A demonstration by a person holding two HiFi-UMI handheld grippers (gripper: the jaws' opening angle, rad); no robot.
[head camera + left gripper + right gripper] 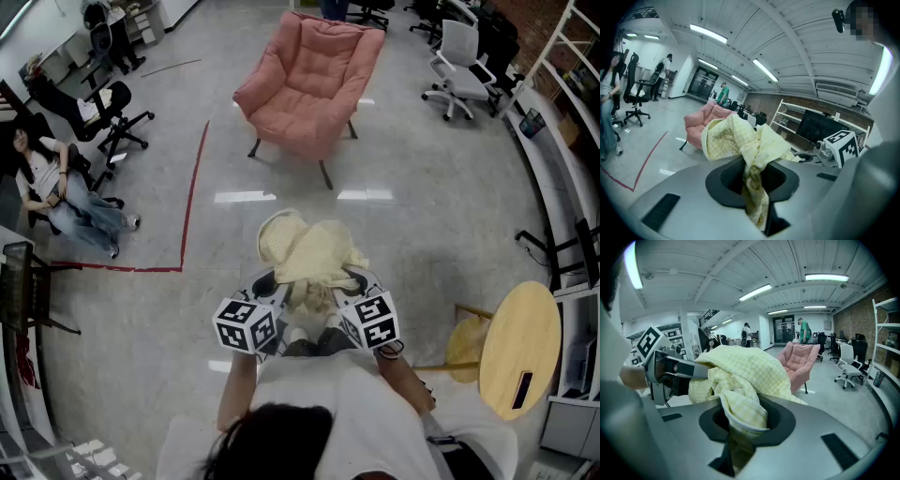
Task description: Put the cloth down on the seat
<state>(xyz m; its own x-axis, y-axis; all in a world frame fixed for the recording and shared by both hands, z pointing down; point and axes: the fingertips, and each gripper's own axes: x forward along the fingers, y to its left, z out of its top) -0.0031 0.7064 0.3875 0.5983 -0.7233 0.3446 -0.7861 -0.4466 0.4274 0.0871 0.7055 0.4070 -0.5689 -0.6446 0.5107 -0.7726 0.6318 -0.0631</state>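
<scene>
A pale yellow checked cloth (309,251) hangs bunched between both grippers, held up in front of the person. My left gripper (267,284) is shut on a twisted fold of the cloth (752,180). My right gripper (352,279) is shut on another bunched part of the cloth (740,416). The pink padded armchair (314,80) stands on the floor a few steps ahead, its seat bare; the armchair (701,123) shows beyond the cloth in the left gripper view, and the armchair (802,363) to the right of it in the right gripper view.
A round wooden side table (518,347) stands at the right. Red tape (192,183) marks the floor at the left. A seated person (56,187) and black office chairs (108,112) are at the far left, a white office chair (459,66) and shelving (562,94) at the right.
</scene>
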